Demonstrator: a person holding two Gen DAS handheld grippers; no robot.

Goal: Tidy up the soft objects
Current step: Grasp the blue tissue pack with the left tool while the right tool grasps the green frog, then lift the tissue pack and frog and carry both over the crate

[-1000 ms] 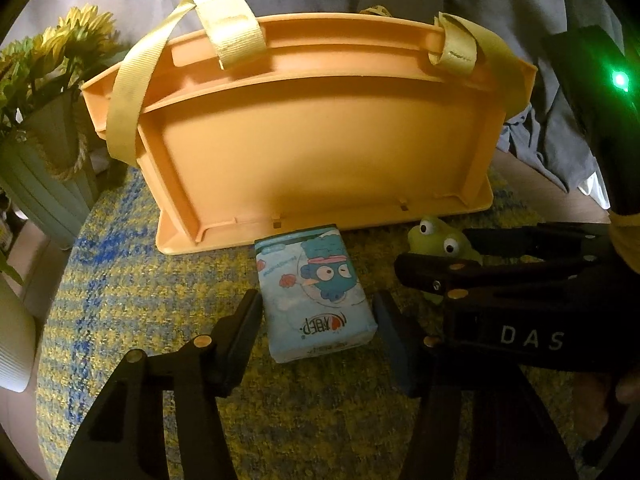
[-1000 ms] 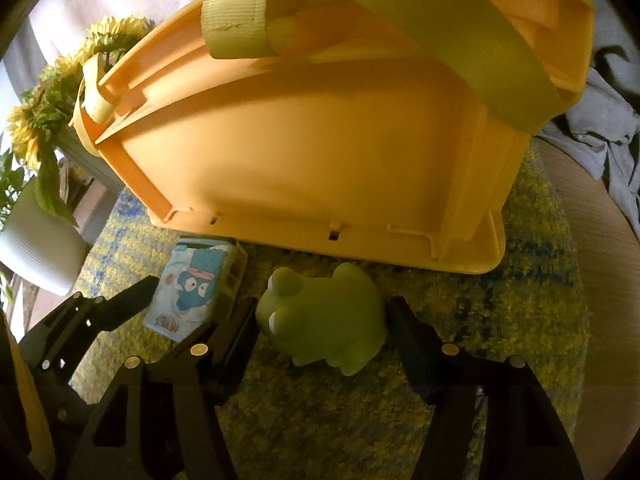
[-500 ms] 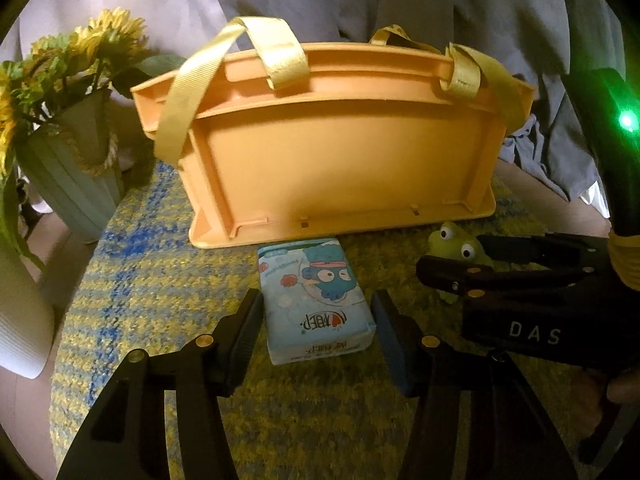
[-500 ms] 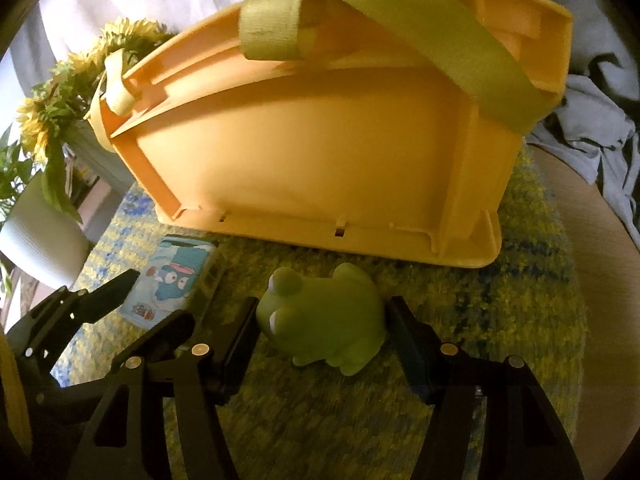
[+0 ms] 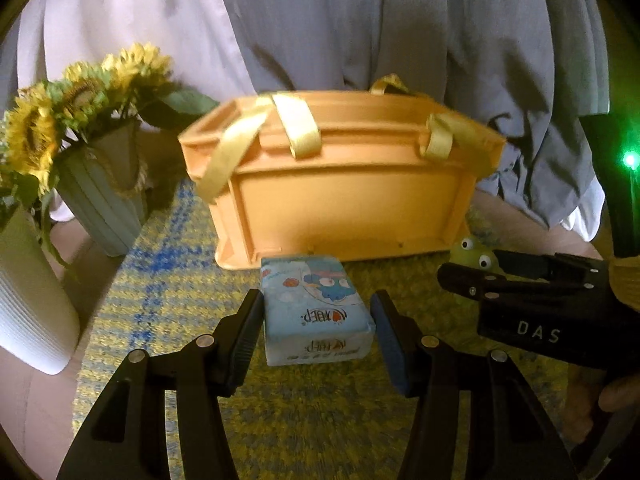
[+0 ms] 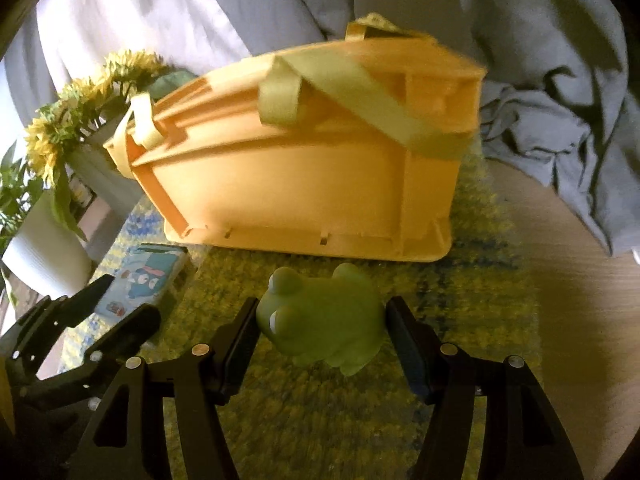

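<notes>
Tissue pack (image 5: 316, 312): I see a soft, pale blue rectangular pack with a cartoon print and a glossy wrap, lying between the left gripper's pads just in front of the basket; I read it as lifted off the mat, though I can't be sure from this angle
Left gripper (image 5: 318, 330): my black fingers sit against both long sides of the pack, clamped on it; the ribbed pads look rubbery
Frog (image 6: 324, 320): a smooth, rounded green squeeze toy with bulging eyes, head turned left in the right wrist view, in front of the basket's right half
Right gripper (image 6: 320, 340): I have its pads pressed on the frog's two flanks, so it is closed on the toy; in the left wrist view it comes in from the right with white letters on its black body
Basket (image 5: 344, 200): orange, hard moulded plastic with ribbed walls and a flanged rim, boxy with rounded corners; flat yellow woven straps loop over the top
Mat (image 5: 168, 304): coarse woven cloth, yellow with blue checks, under the basket
Table (image 6: 580, 280): rounded edge, pale wood grain showing right of the mat
Sunflowers (image 5: 80, 96): yellow heads and green leaves in a ribbed grey-green pot, left of the basket
White pot (image 5: 28, 300): finely ribbed, at the far left edge
Cloth (image 6: 540, 100): grey, creased fabric heaped behind the basket
</notes>
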